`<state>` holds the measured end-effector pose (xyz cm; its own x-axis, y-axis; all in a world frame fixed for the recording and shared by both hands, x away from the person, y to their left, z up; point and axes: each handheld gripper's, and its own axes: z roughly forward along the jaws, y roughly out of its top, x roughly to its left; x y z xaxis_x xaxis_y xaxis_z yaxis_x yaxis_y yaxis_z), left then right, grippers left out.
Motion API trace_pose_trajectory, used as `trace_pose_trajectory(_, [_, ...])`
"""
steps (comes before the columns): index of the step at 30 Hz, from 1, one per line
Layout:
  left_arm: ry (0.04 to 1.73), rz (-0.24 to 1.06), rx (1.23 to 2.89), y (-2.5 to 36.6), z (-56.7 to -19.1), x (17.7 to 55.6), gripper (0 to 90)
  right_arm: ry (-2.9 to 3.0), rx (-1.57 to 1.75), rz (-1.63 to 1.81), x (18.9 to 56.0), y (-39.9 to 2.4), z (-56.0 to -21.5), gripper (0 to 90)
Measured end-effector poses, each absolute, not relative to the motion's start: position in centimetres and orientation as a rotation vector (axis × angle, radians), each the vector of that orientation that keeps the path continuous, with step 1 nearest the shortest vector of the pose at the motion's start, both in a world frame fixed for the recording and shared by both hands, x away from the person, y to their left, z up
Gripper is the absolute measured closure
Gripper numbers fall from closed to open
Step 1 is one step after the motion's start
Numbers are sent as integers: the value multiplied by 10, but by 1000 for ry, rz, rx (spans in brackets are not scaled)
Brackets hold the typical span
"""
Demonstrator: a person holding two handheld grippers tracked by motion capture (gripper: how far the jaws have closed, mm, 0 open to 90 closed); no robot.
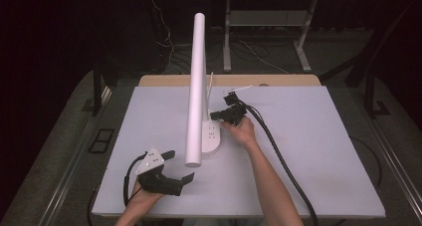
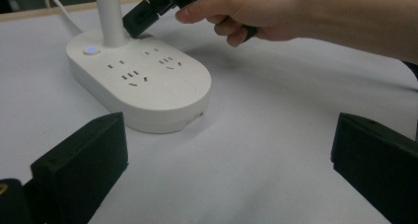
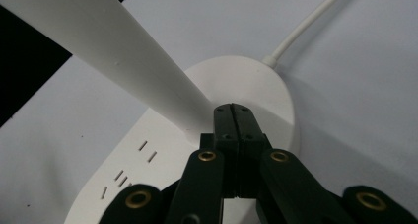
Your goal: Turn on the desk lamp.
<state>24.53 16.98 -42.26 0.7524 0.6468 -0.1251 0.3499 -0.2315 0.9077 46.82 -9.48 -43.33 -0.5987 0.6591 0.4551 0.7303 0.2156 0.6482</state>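
A white desk lamp stands mid-table, its oval base [image 1: 213, 138] carrying several sockets and its long tube head [image 1: 196, 86] leaning toward me. My right gripper [image 1: 217, 115] is shut with nothing between the jaws. Its tips [image 3: 232, 110] sit at the foot of the lamp's pole [image 3: 128, 56], on or just above the base [image 3: 261, 81]. In the left gripper view this same gripper [image 2: 140, 19] points down beside the pole [image 2: 109, 14], opposite the lit button [image 2: 91, 50]. My left gripper [image 1: 179, 166] rests open near the front left, aimed at the base [image 2: 143, 91]. Its jaws [image 2: 229, 155] are wide apart and hold nothing.
The lamp's white cord [image 3: 305, 26] runs off the back of the base. A thick black cable [image 1: 278, 156] trails from the right gripper across the white table [image 1: 323, 146] to its front edge. The person's right hand [image 2: 246, 12] hovers over the base.
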Motion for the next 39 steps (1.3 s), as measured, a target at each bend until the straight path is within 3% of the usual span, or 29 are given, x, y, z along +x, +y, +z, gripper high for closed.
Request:
trace_pose_trajectory(17, [773,336,1842,170,-423,245,0,-2433,-1298,-1388,459,-103,-415,892])
trace_pose_trajectory(39, [770,326,1844,168,-423,245,0,-2484,-1180,-1501,423,-151,-369,892])
